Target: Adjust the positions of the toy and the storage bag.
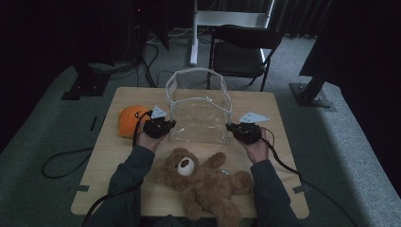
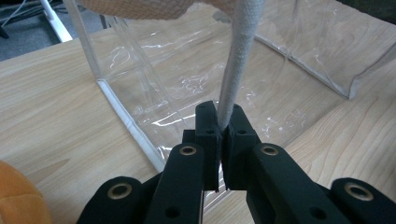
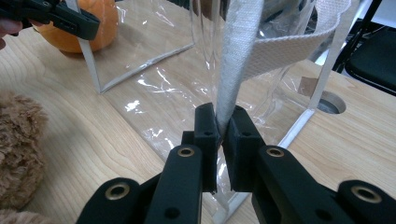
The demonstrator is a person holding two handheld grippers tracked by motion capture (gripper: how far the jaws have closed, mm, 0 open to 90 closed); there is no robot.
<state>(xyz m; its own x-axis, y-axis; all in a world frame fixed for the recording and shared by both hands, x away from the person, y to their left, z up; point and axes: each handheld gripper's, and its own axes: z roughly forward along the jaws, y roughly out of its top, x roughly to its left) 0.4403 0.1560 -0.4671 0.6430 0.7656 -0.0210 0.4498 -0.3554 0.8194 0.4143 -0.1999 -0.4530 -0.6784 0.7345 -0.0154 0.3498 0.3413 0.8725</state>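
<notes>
Both grippers, left gripper (image 2: 219, 122) and right gripper (image 3: 222, 122), are clamped on the clear bag's (image 1: 198, 111) white strap (image 2: 236, 70); next, probably, spread it for the teddy bear (image 1: 203, 182).

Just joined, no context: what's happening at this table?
A person works a pair of tongs in each hand on a clear plastic tote bag with white webbing straps standing on the light wooden table. The left tongs are shut on a strap at the bag's near left corner, the right tongs on a strap at its near right corner. A brown plush teddy bear lies in front of the bag, and an orange plush pumpkin sits left of it.
</notes>
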